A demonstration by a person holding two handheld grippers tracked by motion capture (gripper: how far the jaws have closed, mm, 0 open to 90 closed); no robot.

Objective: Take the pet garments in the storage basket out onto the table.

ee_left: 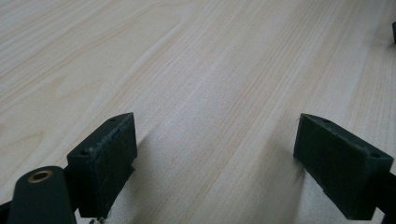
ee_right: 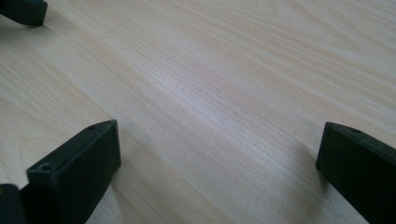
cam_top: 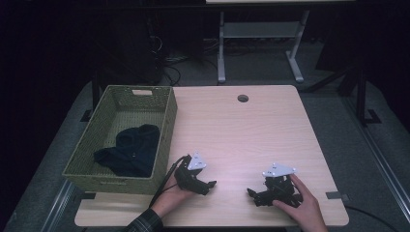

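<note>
Both grippers rest low on the light wooden table [cam_top: 241, 130] near its front edge, each held by a hand. My left gripper [cam_top: 209, 185] lies just right of the basket and points toward the other one; its jaws stand wide apart over bare wood [ee_left: 215, 154]. My right gripper [cam_top: 252, 194] sits further right and points back to the left, also open with nothing between its jaws [ee_right: 219, 163]. A tip of the left gripper [ee_right: 23, 11] shows at the top left of the right gripper view.
A green woven basket [cam_top: 167, 121] stands on the table's left side with a dark garment [cam_top: 130, 150] inside. A round cable hole [cam_top: 242, 98] sits near the far edge. Beyond the table, a white desk frame [cam_top: 261, 38] stands on dark floor.
</note>
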